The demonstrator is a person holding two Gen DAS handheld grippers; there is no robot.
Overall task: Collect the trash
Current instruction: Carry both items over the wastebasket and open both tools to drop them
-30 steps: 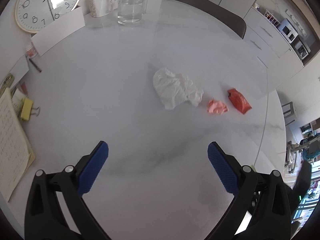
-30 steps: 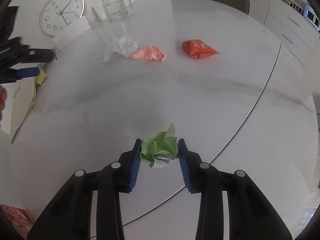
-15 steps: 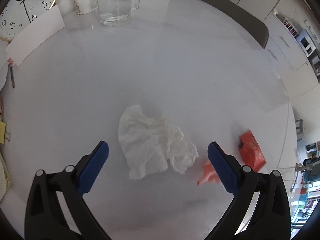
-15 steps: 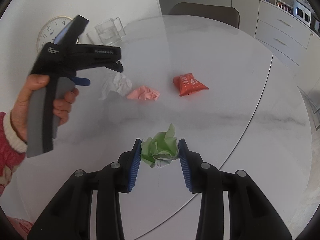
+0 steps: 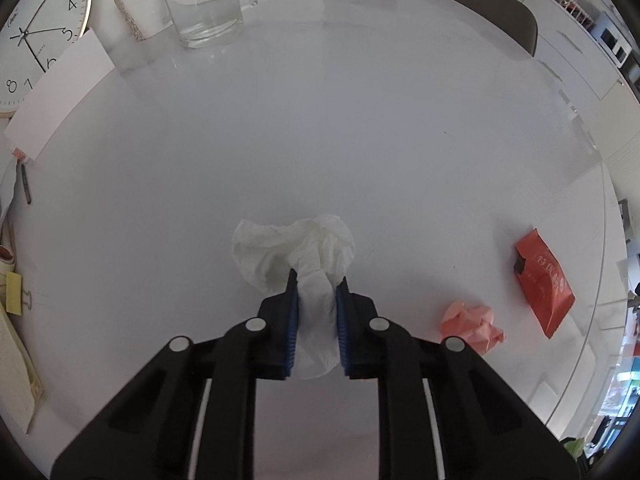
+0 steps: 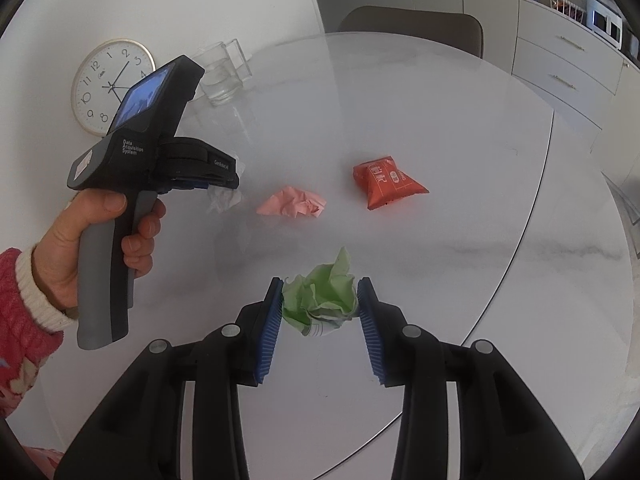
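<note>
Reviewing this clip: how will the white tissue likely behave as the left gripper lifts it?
Probably floppy: the white tissue bulges loosely past the left gripper, whose jaws have just closed on it. Likely very light, being thin crumpled paper. Loose folds may droop or trail.

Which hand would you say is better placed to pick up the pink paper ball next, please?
Neither is free yet: the left gripper has just closed on the white tissue, and the right gripper holds the green paper. Once emptied, probably the left, since the pink paper ball lies just beside it.
</note>
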